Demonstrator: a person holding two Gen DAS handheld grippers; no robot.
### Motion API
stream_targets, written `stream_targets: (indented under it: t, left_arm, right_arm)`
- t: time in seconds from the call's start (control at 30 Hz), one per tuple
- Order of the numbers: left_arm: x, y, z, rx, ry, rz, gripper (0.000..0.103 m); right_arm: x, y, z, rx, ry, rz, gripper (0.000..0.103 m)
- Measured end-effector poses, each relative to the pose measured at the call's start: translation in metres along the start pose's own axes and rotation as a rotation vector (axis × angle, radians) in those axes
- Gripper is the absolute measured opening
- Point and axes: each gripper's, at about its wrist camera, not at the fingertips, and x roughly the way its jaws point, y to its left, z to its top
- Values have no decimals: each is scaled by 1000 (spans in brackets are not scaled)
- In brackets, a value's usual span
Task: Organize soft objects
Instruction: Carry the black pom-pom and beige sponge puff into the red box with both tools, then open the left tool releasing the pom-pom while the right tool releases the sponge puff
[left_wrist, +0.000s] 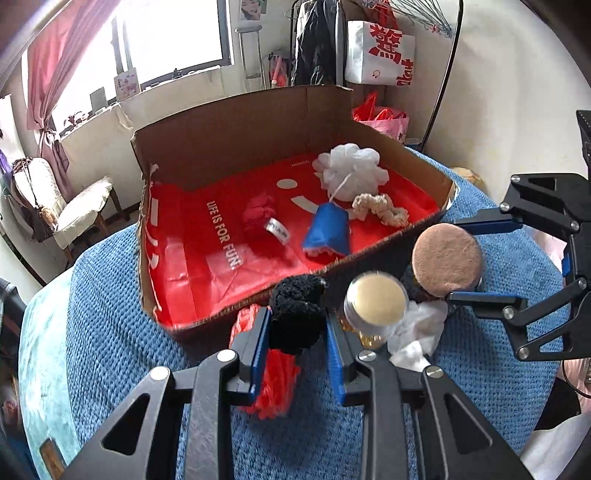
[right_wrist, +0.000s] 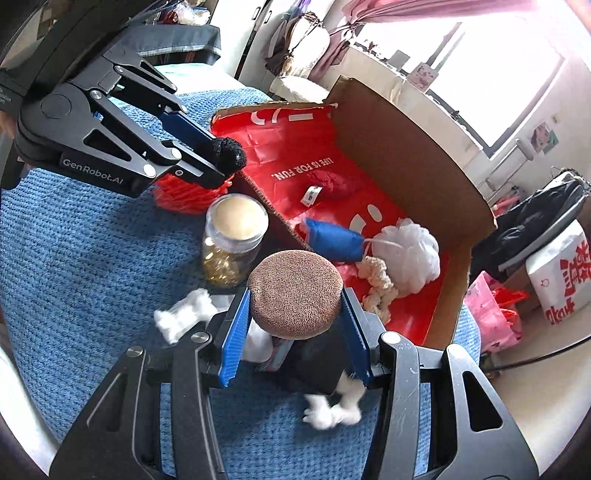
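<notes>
We hold the left gripper (left_wrist: 297, 341) clamped on a black fuzzy ball (left_wrist: 297, 317); both blue pads press its sides, and the ball projects beyond the fingertips. Directly beneath this gripper lies a red mesh bundle (left_wrist: 275, 384) on the blue knitted cover (left_wrist: 122, 354).

We hold the right gripper (right_wrist: 295, 321) clamped on a round brown puff (right_wrist: 295, 291), one pad on each edge of the disc. The puff sits above a dark object between the fingers; we cannot tell what that object is. White cotton tufts (right_wrist: 181, 314) lie on the cover just to the left of this gripper, and more lie below its right finger.

Between the two grippers stands a glass jar (right_wrist: 231, 243) with a pale lid, upright on the cover.

Ahead of both grippers sits the cardboard box (left_wrist: 236, 122), lined with a red bag (left_wrist: 207, 254) printed with white lettering. Inside it, seen from the left gripper, a red knitted item (left_wrist: 258, 216) with a white label lies ahead and slightly left. A blue pouch (left_wrist: 328, 230) lies straight ahead, a cream crocheted scrunchie (left_wrist: 380, 208) ahead and to the right, and a white mesh bath puff (left_wrist: 351, 170) beyond both, its cord running to the pouch.
</notes>
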Motion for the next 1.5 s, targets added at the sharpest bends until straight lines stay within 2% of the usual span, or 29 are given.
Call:
stream_targets:
  t: [0.27,0.4,0.57,0.7,1.07,1.27,1.5]
  left_arm:
    - [13,15,17,-38,12,-48,30]
    - [20,25,27,-77,13,-80,30]
    - [32,34,36,-104,26,-76,30]
    - [48,41,44,-114,64,-61,30]
    - [95,63,62,-114,211,-14,30]
    - [113,71,63,-124,263,1,30]
    - [126,76,63,-140,282,-7,30]
  right_arm:
    - [19,-29,17,46,12,46,46]
    - [31,-50,27,124,11,128,46]
    - [50,-72,41,218,14,241,46]
    - [74,-85,54,263,44,294,46]
    - [142,-103,81,225,230,284,46]
    - [159,-107,86,222,264,295,46]
    - [179,-106,91,214,297,291,47]
